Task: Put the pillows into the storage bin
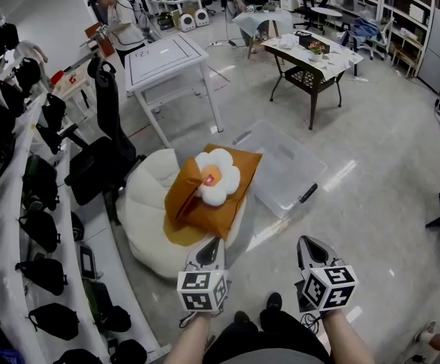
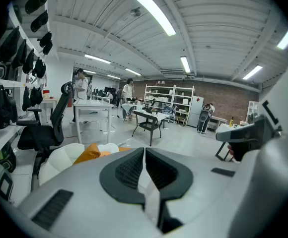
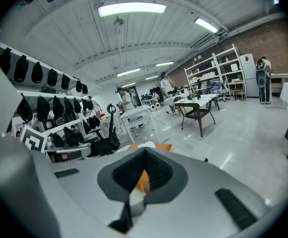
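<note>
item: orange square pillow (image 1: 239, 165), tilted on a white floor cushion (image 1: 146, 203), a white flower-shaped pillow (image 1: 216, 175) lying on top of it. clear storage bin (image 1: 284, 165) on the floor just right of the stack, empty. left gripper (image 1: 212, 243): jaws pressed together, holding nothing, nearer of the two, pillows straight ahead. right gripper (image 1: 309, 243): jaw tips together, nothing held, bin ahead, pillows ahead-left.
</note>
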`<control>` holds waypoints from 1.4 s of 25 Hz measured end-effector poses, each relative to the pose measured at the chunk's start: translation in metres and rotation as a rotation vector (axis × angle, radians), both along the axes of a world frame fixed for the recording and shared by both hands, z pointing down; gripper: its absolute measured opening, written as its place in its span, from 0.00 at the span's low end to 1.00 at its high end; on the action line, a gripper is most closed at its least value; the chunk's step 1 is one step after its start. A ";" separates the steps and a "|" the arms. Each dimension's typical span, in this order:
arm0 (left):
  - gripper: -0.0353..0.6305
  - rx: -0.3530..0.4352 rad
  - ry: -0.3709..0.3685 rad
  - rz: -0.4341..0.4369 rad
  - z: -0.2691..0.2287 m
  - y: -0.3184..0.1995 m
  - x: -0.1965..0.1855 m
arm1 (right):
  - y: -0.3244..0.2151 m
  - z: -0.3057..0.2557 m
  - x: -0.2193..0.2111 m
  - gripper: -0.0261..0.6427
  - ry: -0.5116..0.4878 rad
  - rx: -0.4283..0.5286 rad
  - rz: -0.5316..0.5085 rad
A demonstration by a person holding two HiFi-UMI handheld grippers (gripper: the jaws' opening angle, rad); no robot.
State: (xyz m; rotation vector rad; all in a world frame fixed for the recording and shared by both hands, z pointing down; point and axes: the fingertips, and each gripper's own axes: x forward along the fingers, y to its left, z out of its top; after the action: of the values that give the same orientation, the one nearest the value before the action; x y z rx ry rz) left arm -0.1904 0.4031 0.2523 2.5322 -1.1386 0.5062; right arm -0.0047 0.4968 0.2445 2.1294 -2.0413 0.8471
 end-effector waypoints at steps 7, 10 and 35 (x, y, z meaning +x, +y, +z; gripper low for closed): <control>0.09 0.016 -0.044 -0.024 0.005 0.005 0.020 | 0.007 -0.001 0.020 0.04 0.012 0.008 -0.007; 0.09 0.016 -0.064 -0.020 0.009 0.008 0.028 | 0.009 -0.002 0.028 0.04 0.019 0.021 -0.006; 0.29 -0.002 -0.124 -0.100 0.032 -0.050 0.054 | -0.041 0.011 0.061 0.12 -0.014 0.031 -0.076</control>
State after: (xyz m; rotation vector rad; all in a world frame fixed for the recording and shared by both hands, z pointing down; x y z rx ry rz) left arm -0.1368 0.3535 0.2846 2.4560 -1.3005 0.6461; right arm 0.0559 0.4557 0.2552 2.0524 -2.1401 0.8280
